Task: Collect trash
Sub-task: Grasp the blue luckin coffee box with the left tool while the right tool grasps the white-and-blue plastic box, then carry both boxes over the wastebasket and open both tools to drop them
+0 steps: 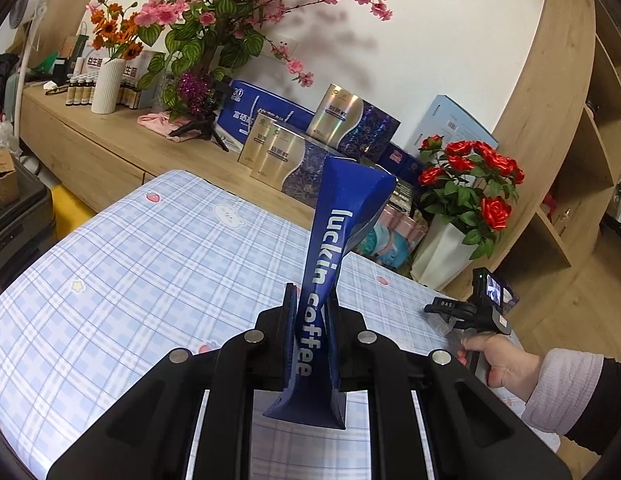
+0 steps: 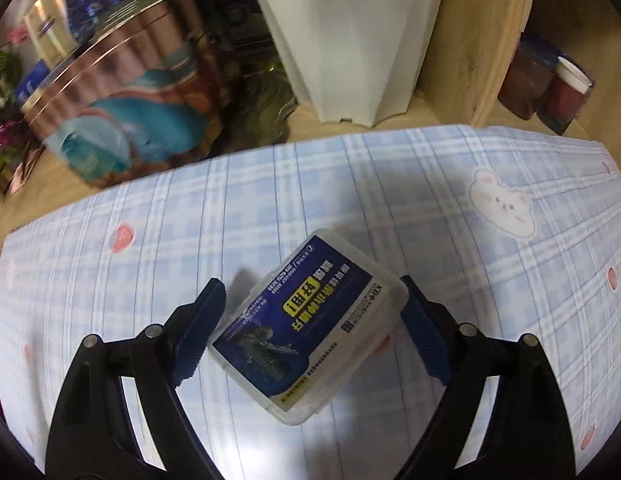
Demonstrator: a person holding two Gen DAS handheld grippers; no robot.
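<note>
My left gripper (image 1: 310, 312) is shut on a flattened blue "luckin coffee" sleeve (image 1: 330, 264) and holds it upright above the blue checked tablecloth (image 1: 150, 264). In the right wrist view, my right gripper (image 2: 310, 320) is open, its blue-padded fingers (image 2: 198, 332) standing on either side of a clear plastic box with a blue label (image 2: 306, 328) that lies on the tablecloth (image 2: 430, 208). The left pad touches or nearly touches the box; the right pad is at its corner. The right gripper also shows in the left wrist view (image 1: 442, 308), held in a hand at the table's right edge.
A wooden sideboard (image 1: 110, 136) behind the table carries gift boxes (image 1: 342, 124), flower vases (image 1: 108, 84) and a white pot of red roses (image 1: 446, 256). A shiny tin (image 2: 122, 92) and the white pot (image 2: 350, 40) stand just beyond the table edge. Wooden shelves (image 1: 570, 160) rise at the right.
</note>
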